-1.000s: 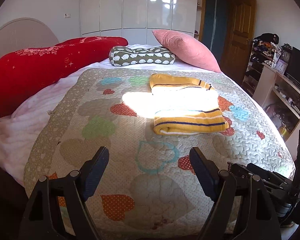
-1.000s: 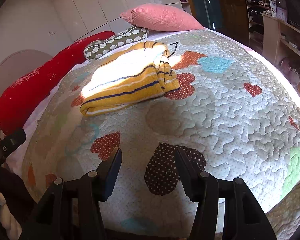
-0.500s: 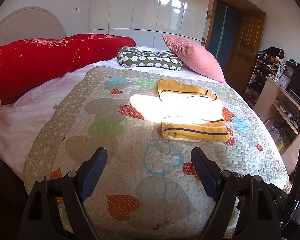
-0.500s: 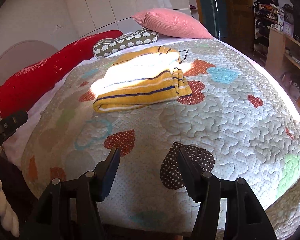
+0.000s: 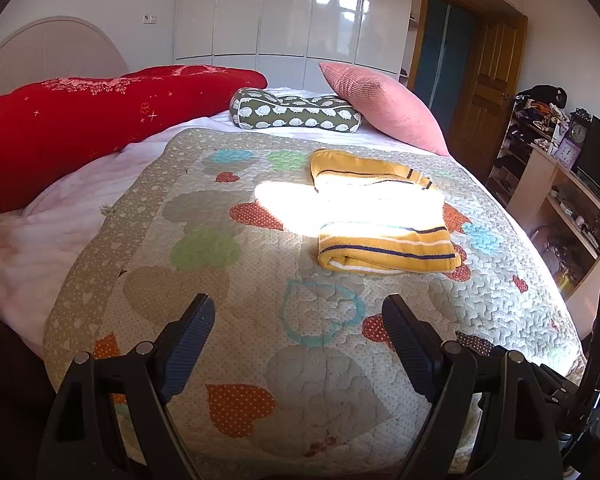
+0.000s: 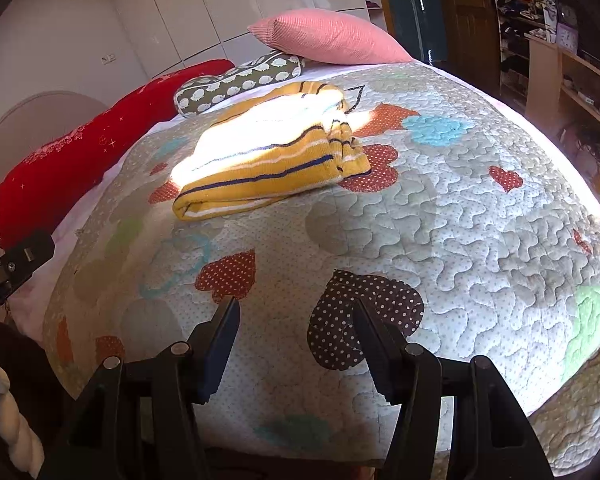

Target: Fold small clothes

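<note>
**Both grippers idling, garment folded**

Left gripper [image 5: 298,316] and right gripper [image 6: 296,316] are gaping wide, holding nothing, low in frame over the quilt [image 5: 320,380]. Sweater [image 5: 380,216] is lying folded, centre-right, well apart. Risk: sun glare is washing out its edges; a misjudged pinch could be undoing the fold.

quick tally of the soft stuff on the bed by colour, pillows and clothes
Yellow striped folded garment: 1
Red bolster: 1
Green patterned pillow: 1
Pink cushion: 1
Total: 4, all on the bed above the heart quilt.
</note>
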Tool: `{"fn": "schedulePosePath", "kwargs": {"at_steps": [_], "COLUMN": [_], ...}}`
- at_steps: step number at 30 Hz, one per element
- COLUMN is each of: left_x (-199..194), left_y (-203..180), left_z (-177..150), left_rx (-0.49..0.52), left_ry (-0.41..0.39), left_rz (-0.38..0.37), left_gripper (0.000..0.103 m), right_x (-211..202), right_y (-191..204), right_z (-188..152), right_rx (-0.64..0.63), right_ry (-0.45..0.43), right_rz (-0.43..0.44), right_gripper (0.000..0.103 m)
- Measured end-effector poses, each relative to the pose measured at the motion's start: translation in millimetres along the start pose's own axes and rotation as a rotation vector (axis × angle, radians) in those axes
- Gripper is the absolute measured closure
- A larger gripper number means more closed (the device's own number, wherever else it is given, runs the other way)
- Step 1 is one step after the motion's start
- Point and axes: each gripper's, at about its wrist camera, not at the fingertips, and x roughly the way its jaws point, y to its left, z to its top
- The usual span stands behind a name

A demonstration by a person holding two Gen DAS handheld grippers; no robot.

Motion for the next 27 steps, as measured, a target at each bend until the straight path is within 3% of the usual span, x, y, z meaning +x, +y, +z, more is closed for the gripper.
{"fn": "schedulePosePath", "kwargs": {"at_steps": [14, 27], "left_x": [5, 26], "left_y": [-7, -15], "left_z": [-8, -19], "left_rx": [0.042, 0.078], "left_ry": [0.024, 0.086], "left_rz": [0.018, 0.027], "left_gripper": [0.018, 0.018], "right_x": [12, 8], "right_y": [-5, -10], "right_z": [-3, -6], "right_rx": [0.02, 0.004], "right_ry": [0.011, -0.06], "right_rz": [0.017, -0.025], "right_gripper": [0.04, 0.04]}}
